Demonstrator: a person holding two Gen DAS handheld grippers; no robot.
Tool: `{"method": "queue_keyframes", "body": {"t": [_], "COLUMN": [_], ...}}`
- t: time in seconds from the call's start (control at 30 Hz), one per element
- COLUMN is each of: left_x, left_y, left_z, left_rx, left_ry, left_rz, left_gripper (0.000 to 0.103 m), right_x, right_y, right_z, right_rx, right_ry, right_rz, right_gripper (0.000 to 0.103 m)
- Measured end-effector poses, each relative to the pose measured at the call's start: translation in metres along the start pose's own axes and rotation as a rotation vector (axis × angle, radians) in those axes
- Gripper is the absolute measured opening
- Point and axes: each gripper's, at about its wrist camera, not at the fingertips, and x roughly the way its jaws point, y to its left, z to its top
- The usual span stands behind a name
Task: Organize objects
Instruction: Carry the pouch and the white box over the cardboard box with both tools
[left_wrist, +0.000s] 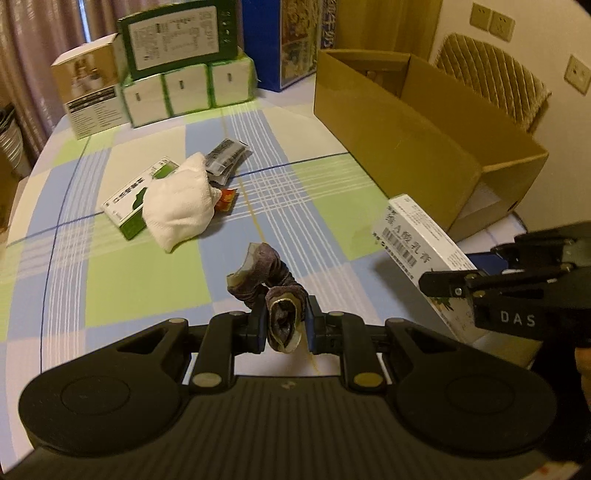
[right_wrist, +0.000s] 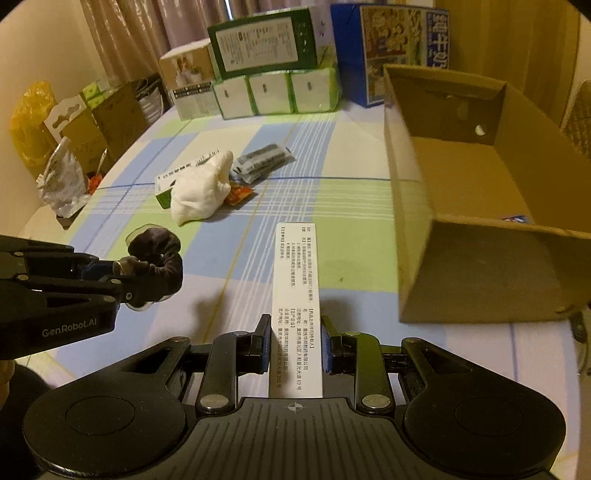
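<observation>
- Nearest the left wrist camera, a dark rolled sock (left_wrist: 275, 291) is pinched between the jaws of the left gripper (left_wrist: 286, 328), which are closed to a narrow gap on it; the sock is held clear above the table (left_wrist: 129, 280).
- Closest to the right wrist camera, a long white medicine box (right_wrist: 295, 306) is clamped lengthwise by the right gripper (right_wrist: 294, 343), its jaws shut against the box's two long sides.
- A carry step is judged to be in hand: both items are lifted and the open cardboard box (right_wrist: 417, 206) stands near, on the right.
- For the next move, each item would need to be brought over the box's rim and the jaws opened; the right load seems the nearer.
- More clutter is left on the table: a white cloth bundle (left_wrist: 177, 203) lying over a green-and-white carton (left_wrist: 125, 210), with foil packets (left_wrist: 225, 158) beside it.
- Much of the cardboard box's floor is hidden by its walls, so its contents cannot be told, apart from a small blue scrap.
- Print on the medicine box is too small to be read.
</observation>
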Motion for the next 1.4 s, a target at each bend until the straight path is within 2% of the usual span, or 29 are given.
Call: {"method": "queue_keyframes", "body": {"t": [0.3,0.6,1.4], "left_x": [-0.041,-0.062,-0.070], "left_y": [-0.029,-0.049,-0.090], "left_z": [-0.018,-0.024,-0.002], "left_rx": [-0.041,-0.036,0.013], "left_ry": [-0.035,-0.054,-0.083], "left_rz": [-0.011,-0.029,-0.090], "left_gripper": [0.016,0.016,0.016], "right_x": [-0.047,-0.069,-0.109], "right_y": [-0.002,-0.009,-0.046], "right_z": [-0.019,-0.032,-0.032], "right_rx": [0.000,0.007,0.058], "right_ry": [-0.037,-0.047,-0.103], "right_rz": [-0.029,-0.049,-0.105], "right_gripper": [0.023,0.023,0.023]}}
